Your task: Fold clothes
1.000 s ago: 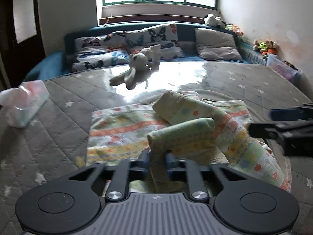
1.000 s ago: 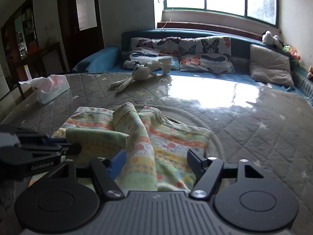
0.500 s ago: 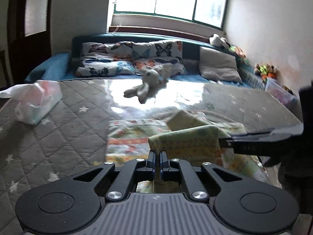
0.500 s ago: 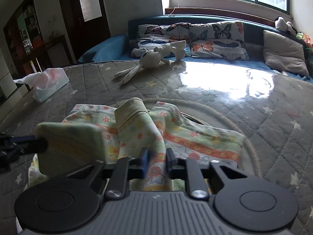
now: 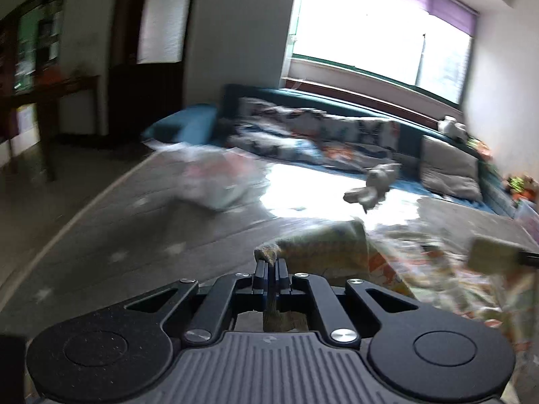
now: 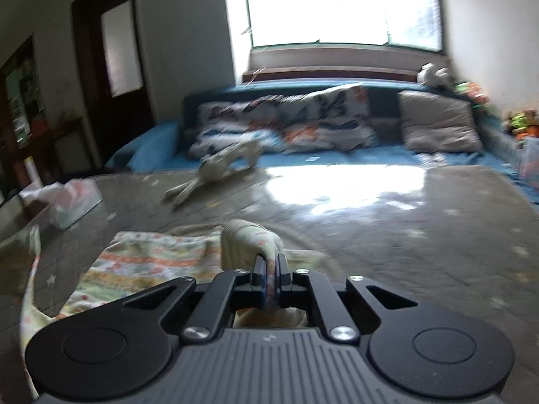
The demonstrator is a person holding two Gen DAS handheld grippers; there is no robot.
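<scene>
The left gripper (image 5: 271, 264) is pinching a cuffed end of the patterned garment (image 6: 148, 266), its jaws pressed together on the cloth, and the right gripper (image 6: 268, 262) is clamping the other ribbed cuff in the same way. Most of the garment is lying on the grey quilted mattress (image 6: 421, 235), with both held ends lifted off it and the fabric sagging between them. It is looking light, thin and limp, so it will likely droop and crease wherever it is unsupported; the thicker ribbed cuffs are probably giving the firmest hold. A tissue pack (image 6: 75, 203) and a plush rabbit (image 6: 219, 168) are lying farther back, well apart from the garment.
</scene>
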